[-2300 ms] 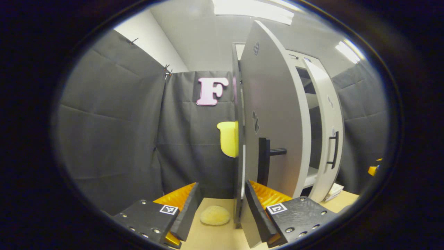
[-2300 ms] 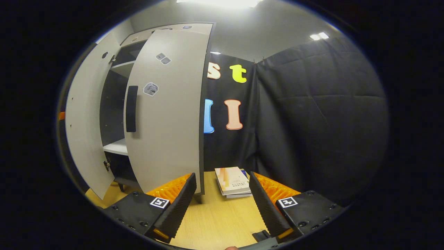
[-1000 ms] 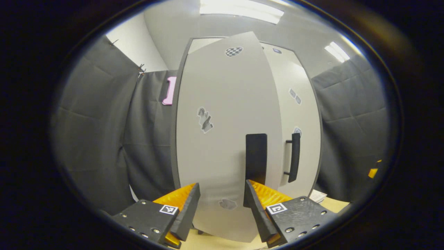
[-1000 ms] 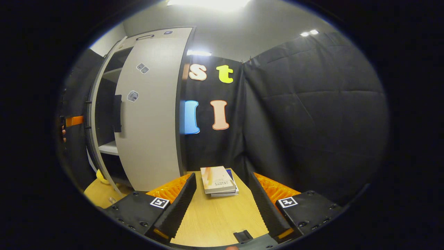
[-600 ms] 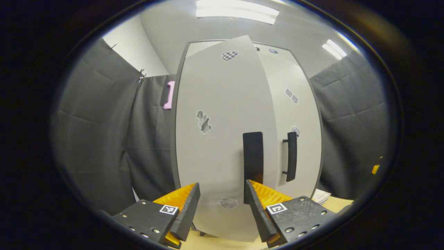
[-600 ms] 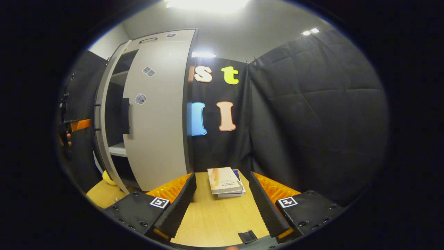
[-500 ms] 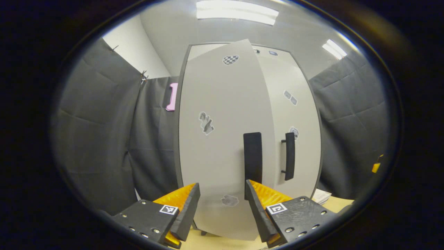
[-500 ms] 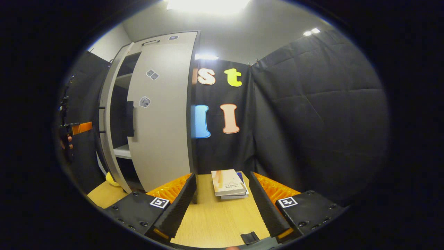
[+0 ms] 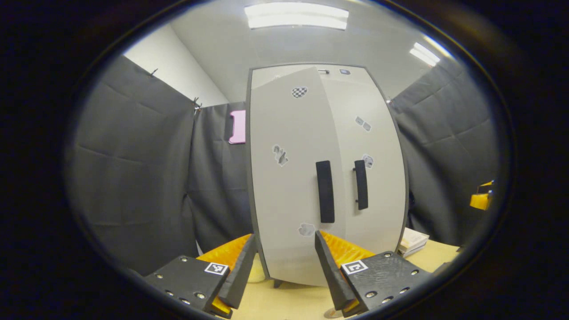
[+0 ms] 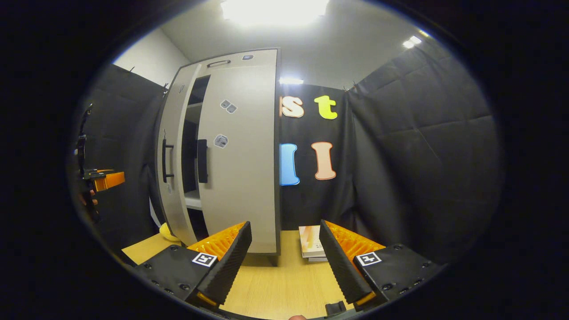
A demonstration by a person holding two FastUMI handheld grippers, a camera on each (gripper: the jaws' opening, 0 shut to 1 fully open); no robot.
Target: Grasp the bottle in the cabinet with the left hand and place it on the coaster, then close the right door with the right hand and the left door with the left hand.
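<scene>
Straight ahead in the left gripper view, at twelve o'clock, a tall pale cabinet [image 9: 326, 178] is seen standing on a wooden desk [image 9: 284, 302]. Its left door [image 9: 289, 186] is not quite shut: the free edge stands a little proud of the right door [image 9: 378, 178], which lies flat against the cabinet front. A dark vertical handle [image 9: 325, 191] is carried on the left door and a second handle [image 9: 361, 184] on the right door, the two just beside each other near the middle seam. The left gripper [image 9: 284, 266] is held in front of the cabinet's lower part with its fingers spread wide and nothing between them; no contact with the door can be made out. A stack of books [image 9: 412, 242] is seen on the desk at about four o'clock, beside the cabinet's right corner.

From the right gripper view the same cabinet [image 10: 240, 146] is seen at about eleven o'clock, and a dark gap with a shelf edge is visible between the two doors. The right gripper [image 10: 284, 260] is held low over the desk [image 10: 275, 289], fingers wide apart and empty, well apart from the cabinet. The books [image 10: 311, 242] lie between the fingers farther off, against the black cloth wall. At nine o'clock the other gripper and part of a hand are glimpsed at the edge. A small yellow object [image 10: 168, 232] rests on the desk by the cabinet's foot at about eight o'clock; whether it is the bottle cannot be told.
</scene>
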